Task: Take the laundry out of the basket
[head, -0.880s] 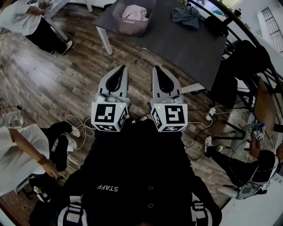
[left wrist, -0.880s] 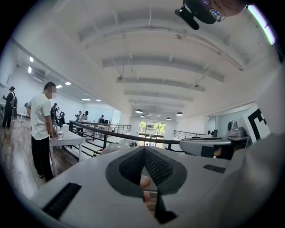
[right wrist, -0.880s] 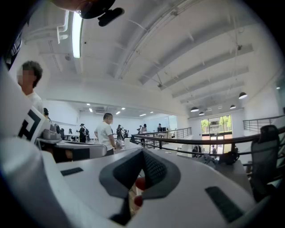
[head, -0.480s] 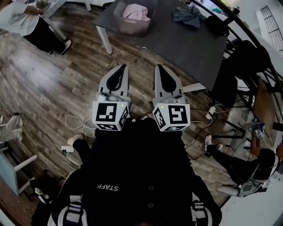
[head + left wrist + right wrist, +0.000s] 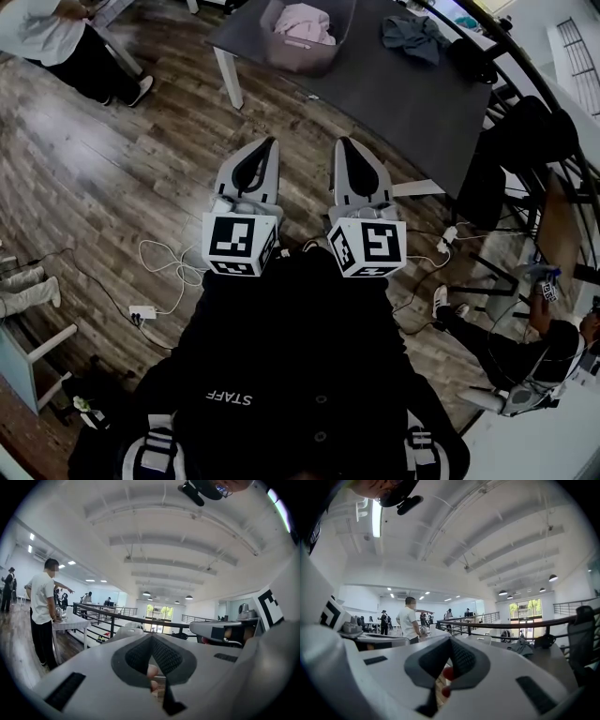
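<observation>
The approach seemed to be the step in hand, with nothing grasped yet. The left gripper [image 5: 265, 150] and right gripper [image 5: 345, 148] were held side by side by the chest, each with its fingers pressed together on nothing. The basket [image 5: 302, 58] of pink laundry [image 5: 305, 19] sat on the tabletop [image 5: 394, 89] at twelve o'clock, well apart from both. The next move likely called for stepping closer and spreading the fingers over the laundry.

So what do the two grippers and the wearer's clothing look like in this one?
Both the left gripper and right gripper have pale grey shells tapering to a point, with black teardrop-shaped textured pads inset. Each carries a white cube with black square markers: left cube, right cube. The person wears a black top with white STAFF lettering.
</observation>
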The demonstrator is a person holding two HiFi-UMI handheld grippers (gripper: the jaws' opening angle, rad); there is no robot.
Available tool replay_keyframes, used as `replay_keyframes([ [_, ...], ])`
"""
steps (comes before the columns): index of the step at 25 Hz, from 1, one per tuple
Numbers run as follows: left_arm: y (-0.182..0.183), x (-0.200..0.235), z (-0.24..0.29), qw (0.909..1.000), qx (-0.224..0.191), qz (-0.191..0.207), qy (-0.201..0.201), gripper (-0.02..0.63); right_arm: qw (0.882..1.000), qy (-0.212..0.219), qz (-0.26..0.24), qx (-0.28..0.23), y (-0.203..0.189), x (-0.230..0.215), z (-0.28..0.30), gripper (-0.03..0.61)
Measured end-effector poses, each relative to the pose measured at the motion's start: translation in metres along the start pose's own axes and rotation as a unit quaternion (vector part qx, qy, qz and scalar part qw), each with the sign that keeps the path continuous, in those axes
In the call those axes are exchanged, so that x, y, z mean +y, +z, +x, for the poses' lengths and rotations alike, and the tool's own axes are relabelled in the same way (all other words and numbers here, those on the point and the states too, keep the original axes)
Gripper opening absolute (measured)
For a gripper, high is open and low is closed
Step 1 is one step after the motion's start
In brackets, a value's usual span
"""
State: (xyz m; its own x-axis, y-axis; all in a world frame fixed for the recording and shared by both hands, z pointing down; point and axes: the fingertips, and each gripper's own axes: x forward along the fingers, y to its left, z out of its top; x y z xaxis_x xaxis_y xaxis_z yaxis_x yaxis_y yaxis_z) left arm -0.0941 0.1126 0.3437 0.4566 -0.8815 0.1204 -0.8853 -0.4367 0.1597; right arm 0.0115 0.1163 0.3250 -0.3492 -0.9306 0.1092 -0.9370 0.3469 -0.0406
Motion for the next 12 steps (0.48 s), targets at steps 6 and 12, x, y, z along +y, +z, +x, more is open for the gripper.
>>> replay_keyframes([
  [6, -0.009, 0.030, 0.000, 0.9999, 0.009, -0.009, 0.002, -0.005, 1.000, -0.014, -0.002, 0.016, -0.012, 0.010, 0.016, 0.012],
  [12, -0.016, 0.046, -0.005, 0.9997, 0.013, -0.015, 0.013, -0.003, 0.999, -0.037, 0.007, 0.011, -0.013, -0.006, 0.014, 0.012],
])
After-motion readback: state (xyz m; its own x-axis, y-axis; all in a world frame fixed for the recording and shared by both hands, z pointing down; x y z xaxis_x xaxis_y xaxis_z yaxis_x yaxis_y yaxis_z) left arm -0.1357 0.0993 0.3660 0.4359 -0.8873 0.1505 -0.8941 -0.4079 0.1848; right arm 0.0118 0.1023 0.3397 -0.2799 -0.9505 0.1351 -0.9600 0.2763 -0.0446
